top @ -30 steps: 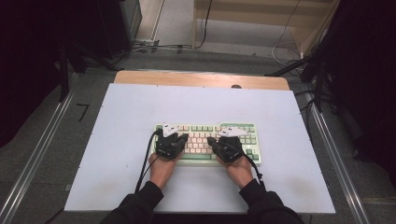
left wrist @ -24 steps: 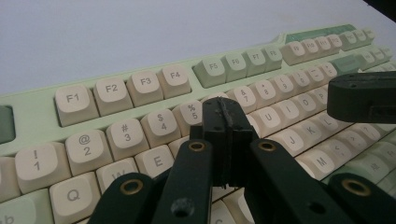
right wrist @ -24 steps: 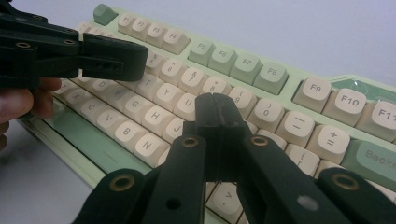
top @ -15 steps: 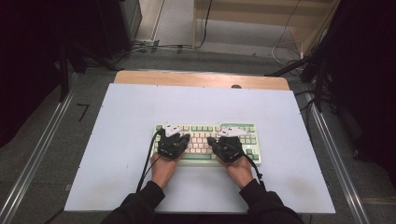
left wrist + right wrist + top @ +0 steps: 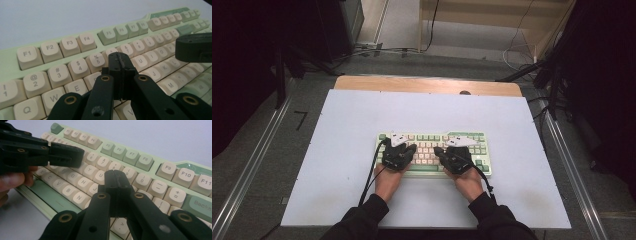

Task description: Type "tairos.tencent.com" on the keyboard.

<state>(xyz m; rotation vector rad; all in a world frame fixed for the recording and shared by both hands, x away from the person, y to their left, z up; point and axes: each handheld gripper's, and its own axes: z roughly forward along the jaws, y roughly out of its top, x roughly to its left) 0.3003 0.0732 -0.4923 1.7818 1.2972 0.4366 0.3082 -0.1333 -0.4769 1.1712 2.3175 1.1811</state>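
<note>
While jaws closed on both grippers, matte black tips over rounded cream keyboard (image 5: 432, 145) keys.

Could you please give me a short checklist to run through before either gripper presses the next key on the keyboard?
1. Left gripper jaws shut with nothing between them: ok.
2. Right gripper jaws shut with nothing between them: ok.
3. Keyboard lies flat and square on the white table: ok.
4. The two grippers are apart over the keys: ok.
5. Either tip already touching a key: cannot tell.
</note>
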